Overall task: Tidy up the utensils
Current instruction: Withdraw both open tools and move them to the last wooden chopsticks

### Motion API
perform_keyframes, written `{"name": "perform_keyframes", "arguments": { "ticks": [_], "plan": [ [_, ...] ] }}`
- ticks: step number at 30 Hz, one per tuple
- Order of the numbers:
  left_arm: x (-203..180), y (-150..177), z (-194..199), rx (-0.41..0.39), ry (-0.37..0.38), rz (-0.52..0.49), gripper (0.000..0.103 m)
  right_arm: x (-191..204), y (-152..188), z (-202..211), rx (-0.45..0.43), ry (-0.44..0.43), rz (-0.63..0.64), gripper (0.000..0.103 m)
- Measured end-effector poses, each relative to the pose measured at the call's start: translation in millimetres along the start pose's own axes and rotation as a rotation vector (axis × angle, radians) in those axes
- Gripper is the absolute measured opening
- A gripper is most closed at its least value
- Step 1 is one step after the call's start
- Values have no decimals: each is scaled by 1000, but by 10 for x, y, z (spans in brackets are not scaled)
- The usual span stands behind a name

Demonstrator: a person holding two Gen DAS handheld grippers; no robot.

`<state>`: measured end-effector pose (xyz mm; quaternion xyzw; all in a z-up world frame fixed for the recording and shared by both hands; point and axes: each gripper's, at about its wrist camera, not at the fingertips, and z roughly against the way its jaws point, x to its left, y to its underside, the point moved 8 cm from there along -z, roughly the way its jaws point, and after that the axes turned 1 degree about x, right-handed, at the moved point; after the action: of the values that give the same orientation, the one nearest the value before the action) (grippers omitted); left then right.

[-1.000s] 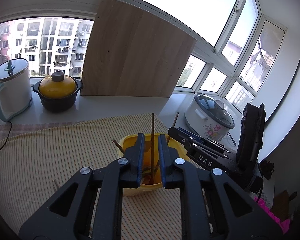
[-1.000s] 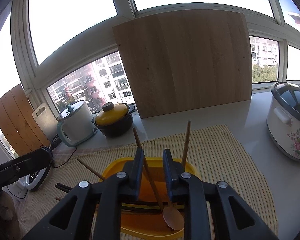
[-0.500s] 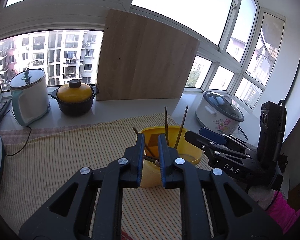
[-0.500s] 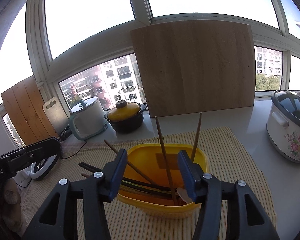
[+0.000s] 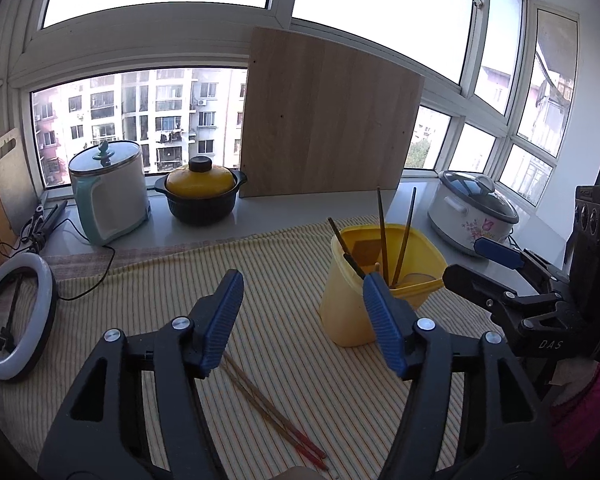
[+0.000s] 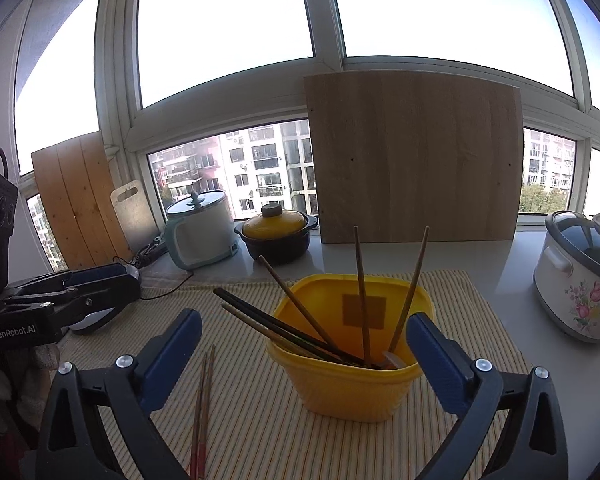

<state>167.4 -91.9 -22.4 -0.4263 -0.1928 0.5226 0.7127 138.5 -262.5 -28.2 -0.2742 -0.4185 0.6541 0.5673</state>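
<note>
Bright daylight from blown-out windows [image 6: 440,8]; sharp frames, heavy fisheye edge bending.

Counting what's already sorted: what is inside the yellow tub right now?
Inside the yellow tub stand several chopsticks, wooden and dark, leaning on the rim, with a spoon bowl low among them. The tub's wall hides the bottom, so an exact count is impossible.

Sunlit bay windows [image 5: 164,28] — apartment blocks [image 5: 140,120] outside.
</note>
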Motion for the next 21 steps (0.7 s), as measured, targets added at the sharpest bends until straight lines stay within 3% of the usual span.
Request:
{"name": "perform_keyframes", "arguments": {
  "ticks": [2,12,21],
  "plan": [
    [150,105,48,4,-59,10,87,57,38,33,-3,-10,8,103],
    [802,863,-40,190,-202,86,88,455,405,-16,83,-87,112,103],
    [995,1453,-264,342,-220,158,88,743,932,-289,231,-113,193,103]
  ]
}}
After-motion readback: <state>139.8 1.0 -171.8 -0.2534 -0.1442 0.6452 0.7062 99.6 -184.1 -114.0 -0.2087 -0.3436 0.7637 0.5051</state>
